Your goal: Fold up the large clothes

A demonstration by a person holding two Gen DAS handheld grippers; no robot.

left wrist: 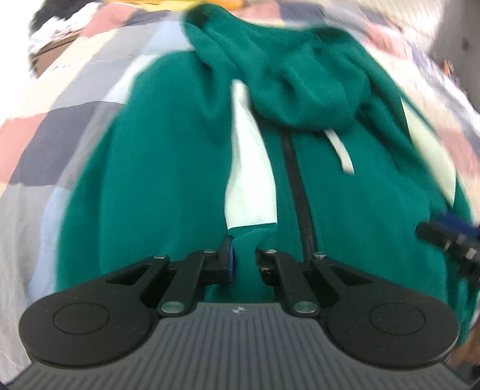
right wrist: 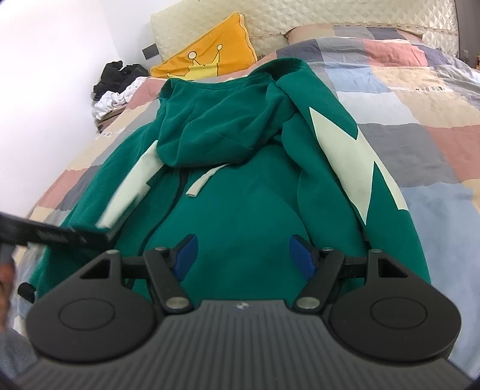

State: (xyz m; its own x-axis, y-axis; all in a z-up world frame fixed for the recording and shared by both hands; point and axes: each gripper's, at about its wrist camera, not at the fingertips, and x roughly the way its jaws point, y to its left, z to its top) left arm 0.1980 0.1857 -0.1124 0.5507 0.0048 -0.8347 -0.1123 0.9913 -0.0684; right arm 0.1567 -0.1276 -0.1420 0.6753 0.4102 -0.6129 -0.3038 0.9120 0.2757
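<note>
Green zip hoodie (right wrist: 240,210) lies front-up, sleeves folded inward

Soft matt fleece hoodie (right wrist: 246,210) lies on a smooth woven patchwork cotton quilt (right wrist: 420,99).

Left gripper (left wrist: 244,258) jaws pinched together, tilted downward; right gripper (right wrist: 244,258) jaws apart.

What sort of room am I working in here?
Most likely a bedroom: the green hoodie lies on a bed with a patchwork quilt, a yellow cushion and a pale quilted headboard behind it.
</note>
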